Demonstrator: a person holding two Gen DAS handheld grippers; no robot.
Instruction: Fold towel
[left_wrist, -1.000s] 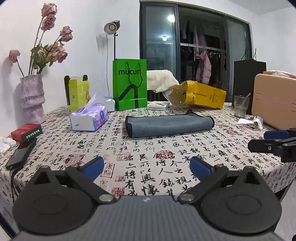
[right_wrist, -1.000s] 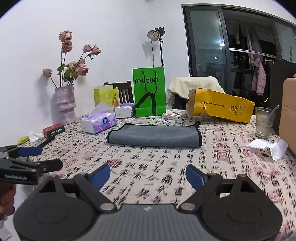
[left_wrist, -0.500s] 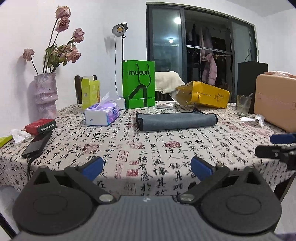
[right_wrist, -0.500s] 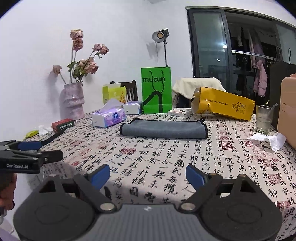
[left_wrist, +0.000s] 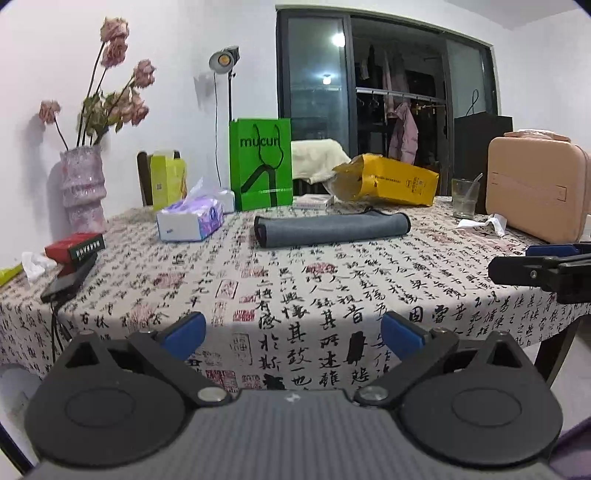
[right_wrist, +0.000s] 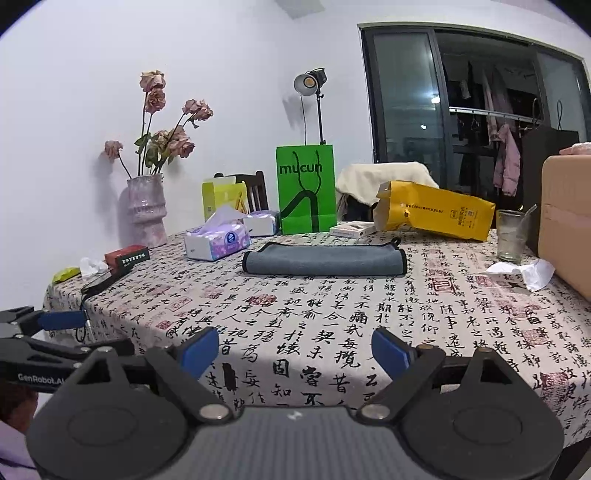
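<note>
Left gripper (left_wrist: 291, 332): hovering off the near table edge, jaws spread wide, gripping nothing
Right gripper (right_wrist: 295, 349): hanging at the near edge too, jaws gaping, carrying nothing
Towel (left_wrist: 332, 229): lying folded into a long grey strip on the tablecloth (left_wrist: 332, 291), well apart from both grippers
Neighbours: tissue pack (left_wrist: 190, 221) sitting left of it, green bag (left_wrist: 260, 162) standing behind

Both wrist cams off table (left_wrist: 332, 295) edge, share towel (left_wrist: 332, 229).
</note>
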